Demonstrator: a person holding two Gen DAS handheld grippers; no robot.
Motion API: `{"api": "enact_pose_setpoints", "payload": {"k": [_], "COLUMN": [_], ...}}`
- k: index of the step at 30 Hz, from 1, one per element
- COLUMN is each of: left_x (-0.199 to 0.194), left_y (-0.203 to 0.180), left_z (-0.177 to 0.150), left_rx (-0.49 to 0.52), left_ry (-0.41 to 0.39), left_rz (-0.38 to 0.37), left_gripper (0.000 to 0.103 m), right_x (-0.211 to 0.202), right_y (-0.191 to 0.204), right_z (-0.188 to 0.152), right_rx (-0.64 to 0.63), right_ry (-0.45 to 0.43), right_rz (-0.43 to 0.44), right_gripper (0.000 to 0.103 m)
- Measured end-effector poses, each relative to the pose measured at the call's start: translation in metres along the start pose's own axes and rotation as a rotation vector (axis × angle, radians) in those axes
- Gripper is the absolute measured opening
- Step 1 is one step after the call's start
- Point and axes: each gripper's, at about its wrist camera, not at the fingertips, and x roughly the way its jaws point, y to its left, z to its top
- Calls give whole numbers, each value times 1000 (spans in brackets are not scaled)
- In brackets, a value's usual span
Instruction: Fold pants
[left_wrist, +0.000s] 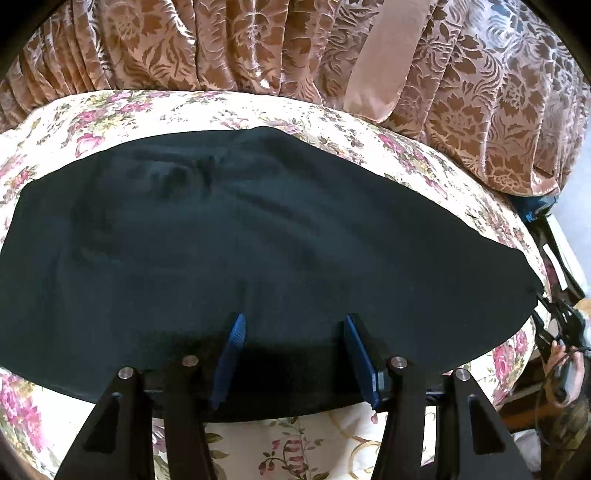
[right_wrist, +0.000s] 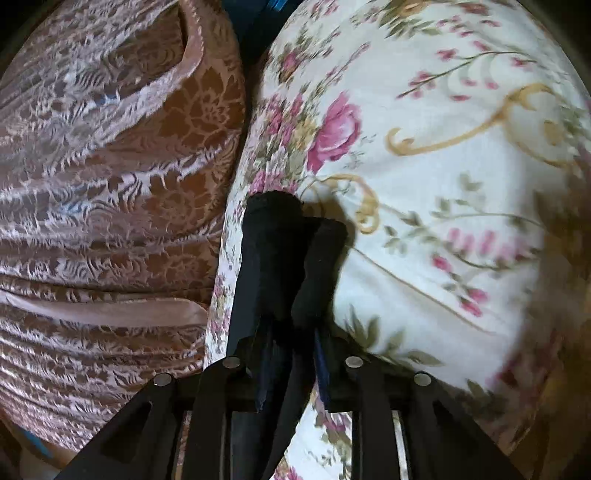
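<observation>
lying flat, one black pants (left_wrist: 240, 229); left tool (left_wrist: 293, 325) wide above it, right tool (right_wrist: 291, 325) gripping cloth

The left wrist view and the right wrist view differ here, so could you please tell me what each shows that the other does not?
Only the left wrist view shows the black pants spread wide and flat, with the left claw open just above their near edge, pressing nothing. Only the right wrist view shows a bunched end of the pants between the fingers of the right claw; whether the fingers still press it cannot be told. Both show the floral bedspread and the brown patterned curtain.
</observation>
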Motion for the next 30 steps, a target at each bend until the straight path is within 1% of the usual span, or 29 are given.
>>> {"api": "enact_pose_setpoints", "payload": {"k": [1,2,3,6,10,11,12,13,14,16,17,19,21,22,24,26,28,30], "left_x": [0,0,0,-1,-1,-1,0,0,0,-1,-2,-2,-2,-2,-2,-3,-8,-13], "left_y": [0,0,0,0,4,4,4,4,4,5,6,9,13,14,18,20,21,24], "left_z": [0,0,0,0,-1,0,0,1,2,2,3,4,4,5,7,10,14,19], "left_rx": [-2,-4,-4,-7,-32,-36,-39,-41,-42,-53,-64,-92,-120,-134,-163,-172,-189,-207], "left_ry": [0,0,0,-2,-2,-1,3,6,8,3,-3,-4,3,8,24,39,27,23], "left_rz": [-3,-4,-5,-7,-19,-20,-21,-22,-24,-26,-36,-74,-92,-99,-130,-158,-175,-182], "left_gripper": [56,56,56,56,56,56,56,56,56,55,54,54,54,54,54,54,54,54], "right_x": [-4,-6,-6,-2,12,15,18,20,23,24,24,25,30,33,42,55,70,89], "right_y": [-3,-5,-4,5,15,17,19,22,25,41,57,92,135,148,180,204,222,235], "right_z": [-2,-3,-5,-5,3,5,8,9,10,6,0,-17,-45,-54,-86,-121,-156,-195], "right_rx": [20,22,13,-18,-52,-59,-77,-98,-117,-188,-256,-388,-556,-599,-716,-818,-886,-966], "right_ry": [-12,-13,-9,-11,-22,-29,-31,-29,-19,-1,7,42,94,114,172,233,304,377], "right_rz": [30,48,52,12,-26,-39,-54,-68,-78,-87,-84,-65,-49,-40,-13,-3,23,21], "right_gripper": [38,45,45,45,45,42,29,19,16,14,14,14,14,14,14,14,14,14]}}
